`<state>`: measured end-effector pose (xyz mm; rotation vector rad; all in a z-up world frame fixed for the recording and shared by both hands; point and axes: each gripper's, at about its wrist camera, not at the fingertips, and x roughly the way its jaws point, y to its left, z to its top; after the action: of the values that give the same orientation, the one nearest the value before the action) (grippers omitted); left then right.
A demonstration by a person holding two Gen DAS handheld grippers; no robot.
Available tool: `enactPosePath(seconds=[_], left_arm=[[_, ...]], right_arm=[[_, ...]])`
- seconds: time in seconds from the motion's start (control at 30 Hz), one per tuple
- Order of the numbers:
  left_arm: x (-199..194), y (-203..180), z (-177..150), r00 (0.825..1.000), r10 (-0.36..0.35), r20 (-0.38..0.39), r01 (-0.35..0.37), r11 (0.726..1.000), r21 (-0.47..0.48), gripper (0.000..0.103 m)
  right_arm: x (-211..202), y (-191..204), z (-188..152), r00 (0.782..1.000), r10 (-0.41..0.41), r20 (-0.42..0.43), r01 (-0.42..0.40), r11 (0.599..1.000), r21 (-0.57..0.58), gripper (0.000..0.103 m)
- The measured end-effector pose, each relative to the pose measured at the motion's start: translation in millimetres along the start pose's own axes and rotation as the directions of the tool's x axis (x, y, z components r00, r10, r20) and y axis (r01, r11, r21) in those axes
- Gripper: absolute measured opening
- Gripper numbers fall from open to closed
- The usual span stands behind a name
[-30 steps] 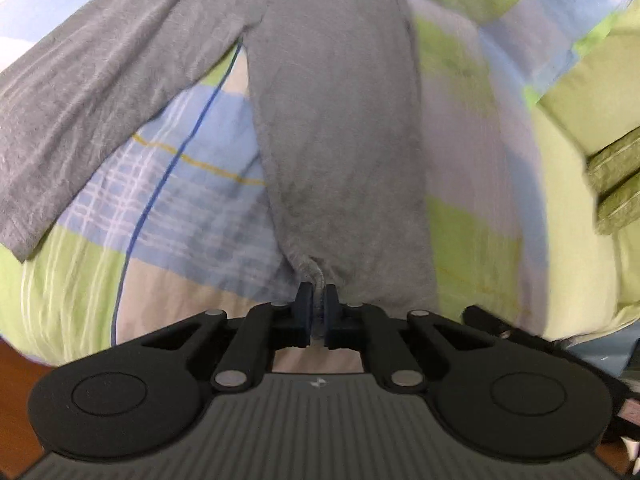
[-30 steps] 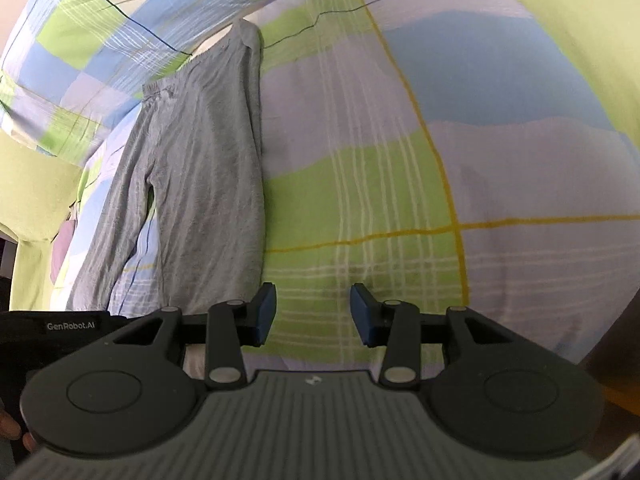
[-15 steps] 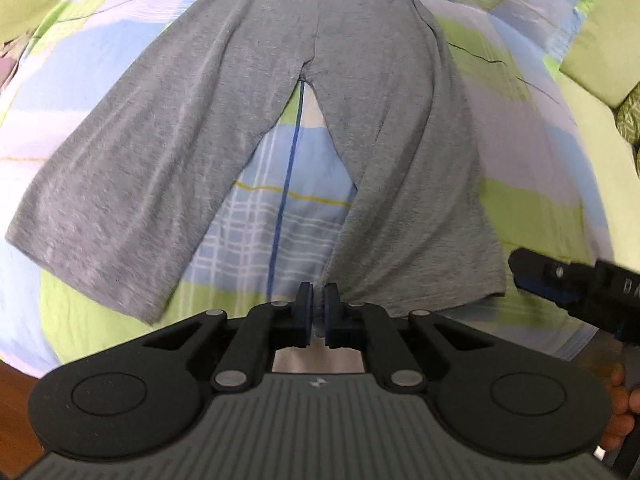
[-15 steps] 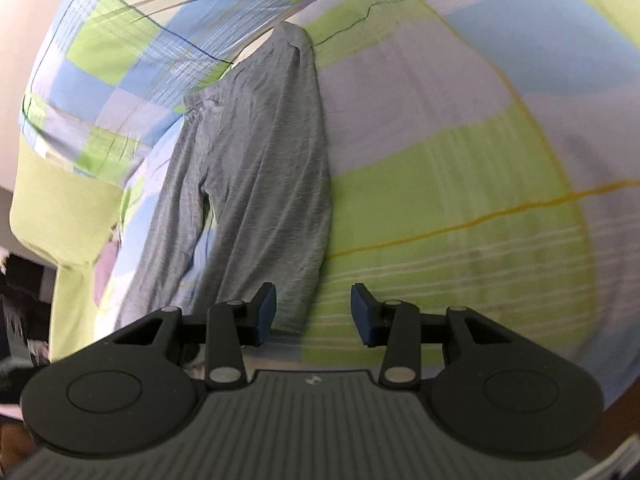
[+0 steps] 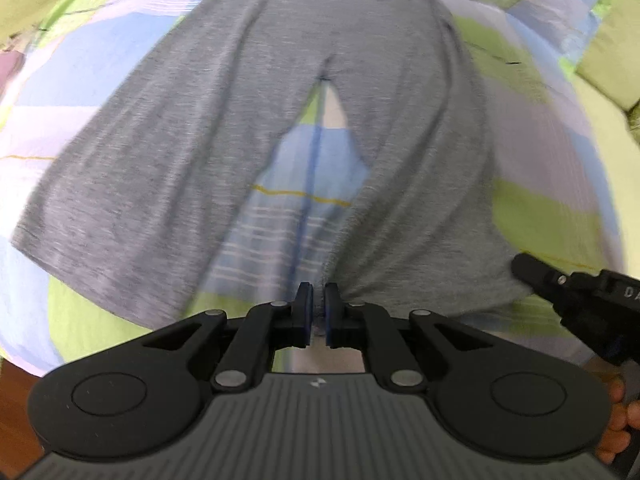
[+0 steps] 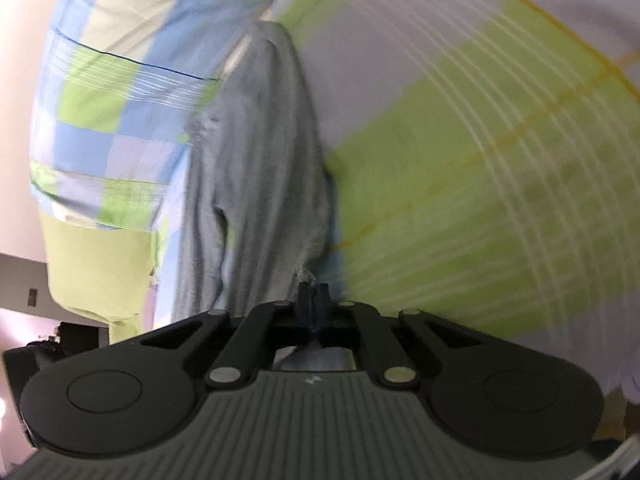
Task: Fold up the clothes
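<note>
Grey trousers [image 5: 248, 128] lie spread flat on a checked bedsheet [image 5: 80, 52], waistband far, both legs toward me. My left gripper [image 5: 318, 314] is shut on the hem of the right trouser leg at its inner corner. My right gripper [image 6: 313, 300] is shut on the outer corner of the same leg's hem; the trousers [image 6: 260, 152] stretch away from it. The right gripper also shows at the right edge of the left wrist view [image 5: 576, 292].
The bed is covered with a blue, green and lilac checked sheet [image 6: 480, 160]. A green pillow [image 5: 612, 52] lies at the far right. Wooden floor [image 5: 12, 392] shows beyond the bed's near edge. A pale wall [image 6: 20, 80] lies left of the bed.
My right gripper has moved to the trouser leg's hem and shut on it. The left gripper stays shut on the hem and the view has shifted closer over the trousers.
</note>
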<state>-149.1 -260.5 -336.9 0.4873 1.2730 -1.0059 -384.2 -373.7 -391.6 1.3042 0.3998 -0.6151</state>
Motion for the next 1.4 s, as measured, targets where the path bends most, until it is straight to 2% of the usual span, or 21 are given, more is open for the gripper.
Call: enactPosePath(seconds=[0.13, 0.23, 0.37, 0.5, 0.6, 0.63, 0.67, 0.73, 0.83, 0.87, 0.9, 0.93, 0.97, 1.0, 1.1, 1.17, 1.3, 1.33, 1.4], left_arm=[[-6, -39, -9, 0.997, -0.077, -0.002, 0.077, 0.995, 0.069, 0.004], [7, -60, -19, 0.997, -0.067, -0.034, 0.070, 0.993, 0.092, 0.005], [24, -68, -29, 0.997, -0.049, -0.059, 0.055, 0.994, 0.098, 0.006], [25, -72, -35, 0.997, -0.038, -0.065, 0.045, 0.992, 0.117, 0.007], [10, -67, -43, 0.993, -0.062, -0.105, 0.074, 0.990, 0.117, 0.009], [2, -63, -47, 0.991, -0.067, -0.115, 0.081, 0.989, 0.123, 0.011], [-7, -58, -52, 0.991, -0.058, -0.120, 0.074, 0.988, 0.136, 0.017], [-26, -43, -58, 0.994, -0.017, -0.109, 0.034, 0.986, 0.162, 0.022], [-61, 3, -52, 0.997, 0.052, -0.049, -0.046, 0.992, 0.121, 0.022], [-71, 22, -46, 0.997, 0.079, -0.025, -0.076, 0.993, 0.093, 0.022], [-81, 42, -39, 0.994, 0.106, -0.002, -0.106, 0.992, 0.065, 0.022], [-90, 63, -31, 0.991, 0.129, 0.021, -0.130, 0.991, 0.042, 0.023], [-95, 78, -25, 0.989, 0.143, 0.036, -0.144, 0.989, 0.029, 0.023], [-102, 108, -14, 0.984, 0.169, 0.063, -0.170, 0.986, 0.004, 0.023], [-101, 163, 6, 0.983, 0.171, 0.068, -0.170, 0.985, -0.014, 0.023], [-95, 182, 13, 0.987, 0.149, 0.055, -0.150, 0.989, 0.014, 0.023], [-74, 210, 26, 0.996, 0.089, 0.022, -0.090, 0.991, 0.094, 0.023], [-67, 211, 29, 0.997, 0.078, 0.014, -0.079, 0.992, 0.103, 0.024], [-56, 218, 29, 0.999, 0.048, -0.011, -0.046, 0.993, 0.107, 0.035]], right_arm=[[-46, 20, 21, 0.998, -0.025, 0.062, 0.032, 0.993, -0.118, 0.001], [-72, 25, 35, 0.993, -0.080, 0.087, 0.095, 0.979, -0.182, 0.001], [-66, 2, 35, 0.971, -0.227, 0.068, 0.237, 0.944, -0.231, 0.001], [-55, -11, 28, 0.950, -0.306, 0.064, 0.312, 0.918, -0.247, 0.001], [-47, -17, 23, 0.938, -0.344, 0.041, 0.343, 0.905, -0.253, 0.001], [-48, -16, 24, 0.934, -0.355, 0.038, 0.353, 0.901, -0.254, 0.009], [-50, -12, 26, 0.923, -0.382, 0.034, 0.378, 0.891, -0.252, 0.027], [-57, -2, 27, 0.906, -0.421, 0.049, 0.420, 0.875, -0.243, 0.042], [-70, 21, 25, 0.905, -0.410, 0.112, 0.425, 0.866, -0.264, 0.044], [-73, 30, 24, 0.912, -0.390, 0.124, 0.409, 0.871, -0.272, 0.043], [-69, 47, 20, 0.948, -0.305, 0.090, 0.318, 0.905, -0.284, 0.042], [-63, 55, 18, 0.961, -0.268, 0.064, 0.275, 0.917, -0.290, 0.041], [-48, 73, 12, 0.979, -0.202, 0.008, 0.195, 0.934, -0.300, 0.040], [-31, 89, 5, 0.987, -0.159, -0.037, 0.141, 0.942, -0.303, 0.040], [13, 124, -24, 0.989, -0.068, -0.128, 0.032, 0.963, -0.267, 0.040], [47, 145, -39, 0.988, -0.029, -0.154, -0.004, 0.978, -0.209, 0.040], [83, 162, -62, 0.992, -0.037, -0.120, 0.020, 0.989, -0.143, 0.040], [90, 164, -69, 0.993, -0.045, -0.108, 0.032, 0.992, -0.120, 0.040], [99, 166, -78, 0.995, -0.059, -0.085, 0.052, 0.995, -0.079, 0.040]])
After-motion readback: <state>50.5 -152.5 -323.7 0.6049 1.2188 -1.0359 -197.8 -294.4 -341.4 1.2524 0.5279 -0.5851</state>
